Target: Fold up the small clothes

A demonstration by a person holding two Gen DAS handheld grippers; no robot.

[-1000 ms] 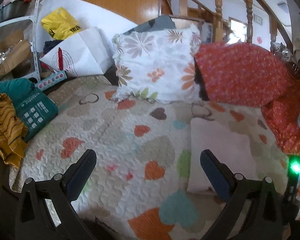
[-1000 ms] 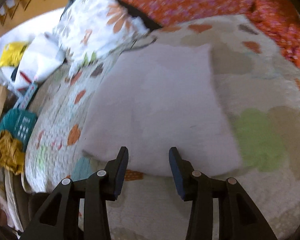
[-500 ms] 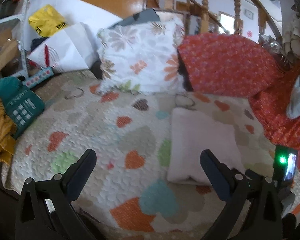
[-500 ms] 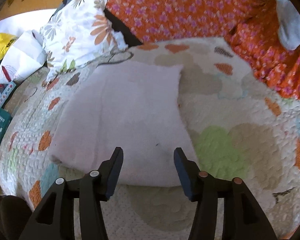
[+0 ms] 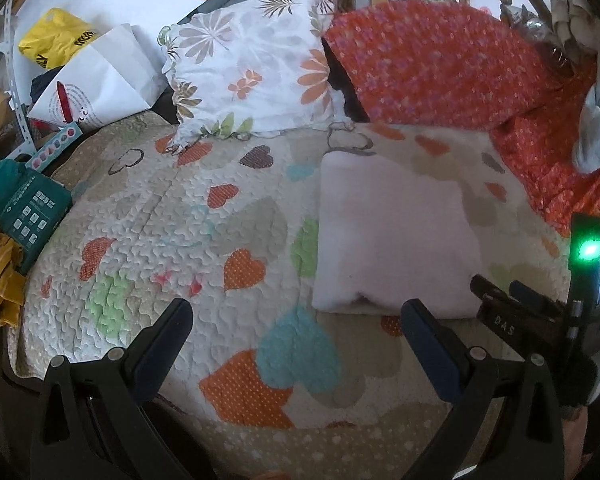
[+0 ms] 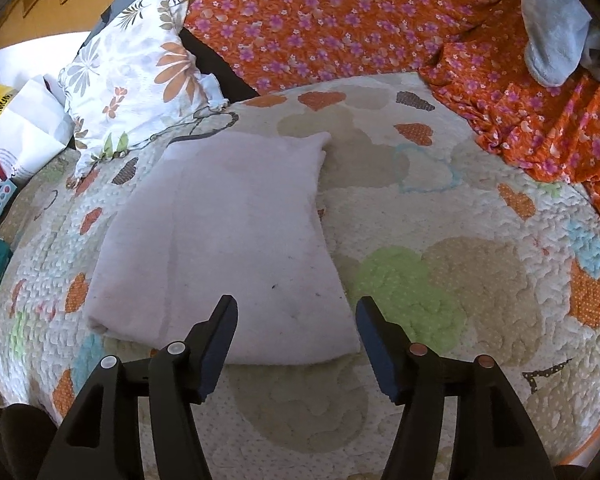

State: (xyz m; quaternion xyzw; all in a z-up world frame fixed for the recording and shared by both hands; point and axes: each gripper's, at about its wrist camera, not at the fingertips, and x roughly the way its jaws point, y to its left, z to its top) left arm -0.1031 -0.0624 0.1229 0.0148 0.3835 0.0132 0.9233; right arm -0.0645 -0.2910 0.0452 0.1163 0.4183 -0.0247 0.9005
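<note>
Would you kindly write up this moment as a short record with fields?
surface: heart-print quilt
garment: pale pink cloth, folded, lying flat
right claw: jaws opening, nothing between them, just above the cloth's near edge
left claw: open, empty, over bare quilt beside the cloth
behind: flowered pillow, orange floral cover

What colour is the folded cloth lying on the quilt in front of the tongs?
Plain pale pink, nearly white, no pattern: folded cloth. Clearest in the right wrist view.
</note>
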